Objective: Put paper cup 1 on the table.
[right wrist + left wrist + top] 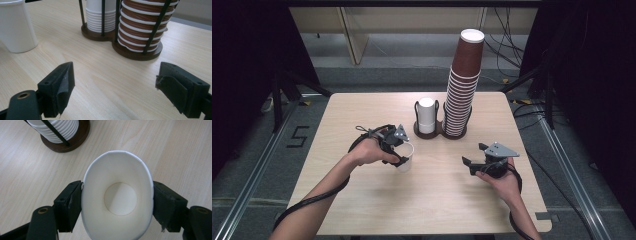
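Observation:
A white paper cup stands upright on the wooden table, left of centre. My left gripper is shut on it from both sides. In the left gripper view the cup is squeezed into an oval between the two black pads. My right gripper rests at the right of the table, open, with bare tabletop between its jaws. In the right gripper view the gripper points toward the cup holder, and the white cup shows at the far left.
A dark wooden two-slot holder stands at the table's far middle. It carries a short stack of white cups and a tall, leaning stack of brown cups. Thin black rods fence each stack.

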### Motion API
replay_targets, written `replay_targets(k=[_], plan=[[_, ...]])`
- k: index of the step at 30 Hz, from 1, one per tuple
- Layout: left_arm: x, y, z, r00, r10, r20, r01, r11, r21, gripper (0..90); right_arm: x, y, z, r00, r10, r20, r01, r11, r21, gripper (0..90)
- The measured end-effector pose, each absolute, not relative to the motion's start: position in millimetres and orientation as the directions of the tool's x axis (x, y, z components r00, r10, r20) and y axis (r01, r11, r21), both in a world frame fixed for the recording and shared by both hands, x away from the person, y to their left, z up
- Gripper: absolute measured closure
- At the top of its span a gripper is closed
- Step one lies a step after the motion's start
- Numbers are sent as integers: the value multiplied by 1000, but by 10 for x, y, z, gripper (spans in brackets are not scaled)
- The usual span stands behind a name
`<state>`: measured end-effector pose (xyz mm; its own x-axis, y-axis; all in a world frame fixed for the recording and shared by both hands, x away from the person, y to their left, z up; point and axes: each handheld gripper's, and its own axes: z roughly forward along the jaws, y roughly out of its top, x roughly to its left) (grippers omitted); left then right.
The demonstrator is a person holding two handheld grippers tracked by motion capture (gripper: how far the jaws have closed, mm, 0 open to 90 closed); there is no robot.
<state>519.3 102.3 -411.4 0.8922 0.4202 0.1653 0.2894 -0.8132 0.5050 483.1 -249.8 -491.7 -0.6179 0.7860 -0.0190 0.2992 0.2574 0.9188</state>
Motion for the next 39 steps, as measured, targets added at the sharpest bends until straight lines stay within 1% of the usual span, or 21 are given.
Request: replay_targets(k=[7,8,12,16,17,18,19,20,24,25,26,27,28,31,33,34,35,36,37,38,39], plan=[[5232,987,-4142,899,408,158,275,-808,522,236,4833,-2487,-4923,-618,786,-18,299,256,919,151],[5232,981,-4149,901,406,154,273,-805,526,224,4815,-2483,-4917,-615,788,-1,323,254,912,151],[5239,962,-4177,902,407,145,272,-795,542,144,4822,-2482,-4925,-619,786,-8,326,266,907,148],[5250,964,-4165,891,429,150,275,-770,575,126,4822,-2470,-4933,-621,783,0,328,261,908,146],[5246,966,-4155,890,431,149,273,-765,583,119,4837,-2485,-4929,-629,777,-31,305,284,909,143],[5242,969,-4138,889,432,150,271,-762,588,115,4836,-2486,-4927,-631,775,-32,310,289,906,138],[5241,976,-4116,888,433,153,263,-753,603,108,4824,-2469,-4931,-635,772,8,342,272,899,137],[5232,981,-4099,886,440,149,264,-741,618,103,4837,-2484,-4929,-632,774,-34,310,293,905,134],[5206,1000,-4053,879,454,148,247,-697,673,100,4829,-2468,-4927,-629,777,-13,322,276,906,132],[5196,1005,-4047,877,458,146,245,-688,683,100,4838,-2478,-4923,-631,775,-31,308,287,907,131],[5188,1010,-4044,876,460,144,243,-679,693,101,4842,-2468,-4929,-624,781,-27,299,271,915,131],[5180,1014,-4040,873,465,145,240,-670,703,101,4837,-2477,-4917,-630,776,-24,313,281,907,131],[5172,1018,-4038,868,476,140,239,-648,724,102,4815,-2459,-4913,-622,783,16,345,256,903,131],[5167,1033,-4010,860,495,124,233,-598,767,106,4836,-2476,-4881,-625,780,-24,300,269,915,127],[5170,1037,-3989,852,509,120,222,-560,798,107,4823,-2465,-4852,-619,785,3,318,247,915,126],[5171,1036,-3978,846,519,119,217,-540,813,110,4841,-2476,-4838,-624,781,-14,296,253,921,125],[5175,1037,-3966,843,525,119,210,-524,825,113,4828,-2467,-4823,-616,787,13,316,232,920,125],[5170,1028,-3958,836,538,106,213,-497,841,114,4843,-2479,-4810,-613,790,-11,291,239,926,125],[5178,1034,-3945,839,532,111,201,-494,846,115,4834,-2485,-4789,-613,790,2,308,236,922,125],[5171,1022,-3940,832,545,102,201,-469,860,115,4844,-2488,-4782,-609,793,-9,286,231,930,124],[5166,1019,-3930,828,551,103,198,-459,866,115,4843,-2494,-4771,-612,791,-6,291,232,928,124]])
